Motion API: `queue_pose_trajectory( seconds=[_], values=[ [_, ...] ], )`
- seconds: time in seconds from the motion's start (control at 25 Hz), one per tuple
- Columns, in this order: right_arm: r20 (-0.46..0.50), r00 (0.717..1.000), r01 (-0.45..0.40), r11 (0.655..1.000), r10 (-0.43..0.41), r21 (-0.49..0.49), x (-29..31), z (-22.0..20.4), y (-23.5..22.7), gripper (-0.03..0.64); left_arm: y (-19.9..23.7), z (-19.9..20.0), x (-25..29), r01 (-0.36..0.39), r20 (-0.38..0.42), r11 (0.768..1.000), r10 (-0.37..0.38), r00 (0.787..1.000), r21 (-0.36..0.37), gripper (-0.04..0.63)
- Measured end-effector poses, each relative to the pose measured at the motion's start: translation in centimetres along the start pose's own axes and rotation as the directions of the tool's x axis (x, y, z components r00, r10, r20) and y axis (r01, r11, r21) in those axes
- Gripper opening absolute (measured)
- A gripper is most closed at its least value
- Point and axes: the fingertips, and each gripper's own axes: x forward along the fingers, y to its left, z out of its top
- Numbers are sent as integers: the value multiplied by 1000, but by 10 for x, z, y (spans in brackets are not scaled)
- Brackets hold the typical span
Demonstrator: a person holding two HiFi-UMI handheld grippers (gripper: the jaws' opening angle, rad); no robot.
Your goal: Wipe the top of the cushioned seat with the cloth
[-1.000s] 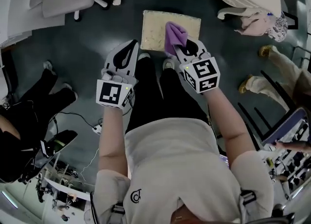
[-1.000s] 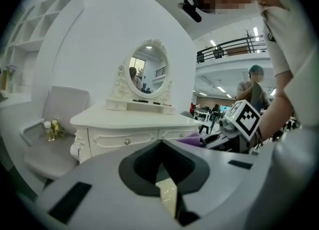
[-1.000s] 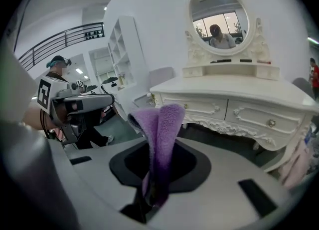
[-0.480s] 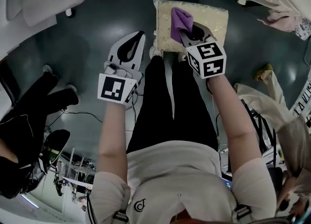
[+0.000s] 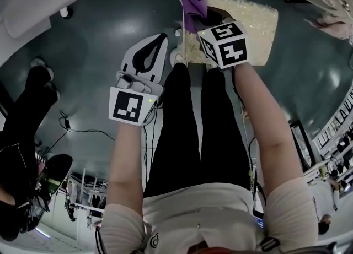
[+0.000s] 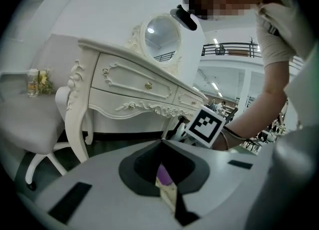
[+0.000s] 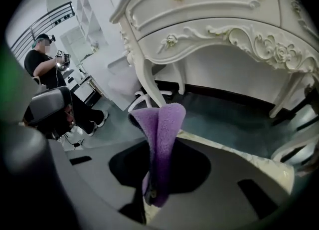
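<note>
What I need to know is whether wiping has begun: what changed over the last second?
The right claw, shut on the purple cloth, moved forward across the cushioned seat, from its near edge to its far left corner. It kept its hold. The left claw stayed shut and empty, off the seat beside the person's leg.
</note>
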Motion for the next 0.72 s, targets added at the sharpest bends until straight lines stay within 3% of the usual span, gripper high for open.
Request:
queue_pose_trajectory(
  seconds=[0.32,0.72],
  values=[
    [-61,997,42,999,-41,21,26,-7,-15,78,-3,-4,8,22,17,999,-23,1000,26,14],
    [-83,996,22,999,-19,34,19,-10,-25,80,-22,1,21,0,33,999,-1,999,45,14]
  ],
)
